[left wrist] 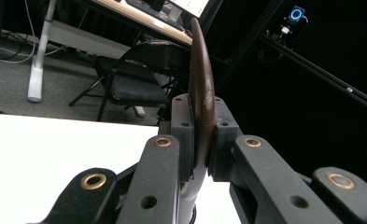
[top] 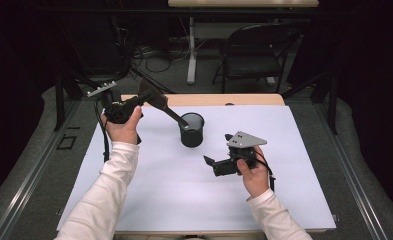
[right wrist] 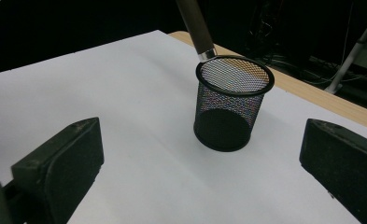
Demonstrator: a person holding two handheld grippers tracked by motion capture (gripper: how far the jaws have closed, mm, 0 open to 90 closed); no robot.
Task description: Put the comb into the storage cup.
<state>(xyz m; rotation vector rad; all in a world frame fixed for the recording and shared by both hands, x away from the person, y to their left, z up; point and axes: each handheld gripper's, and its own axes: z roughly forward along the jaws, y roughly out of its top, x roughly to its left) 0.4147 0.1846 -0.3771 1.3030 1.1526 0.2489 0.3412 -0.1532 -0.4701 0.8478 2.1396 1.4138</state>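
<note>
Left hand-held gripper (top: 143, 98) pinches dark brown long-handled utensil (top: 160, 103) — shaft slants down-right into black mesh cup (top: 192, 130); right hand-held gripper (top: 207, 161) spread, just beside cup.

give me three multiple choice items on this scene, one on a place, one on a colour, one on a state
1. Where is the tool's lower end?
A. at the cup's rim
B. flat on the table
C. on the chair

2. What colour is the mesh cup?
A. white
B. black
C. red

3. How do the right gripper's jaws stand?
A. shut on the cup
B. shut on the tool
C. open, holding nothing

Answers:
1 A: the right gripper view shows its metal collar at the cup's rim, while the left gripper clamps its brown handle.
2 B: its mesh is black on the white table.
3 C: both jaws stand wide apart, short of the cup.
</note>
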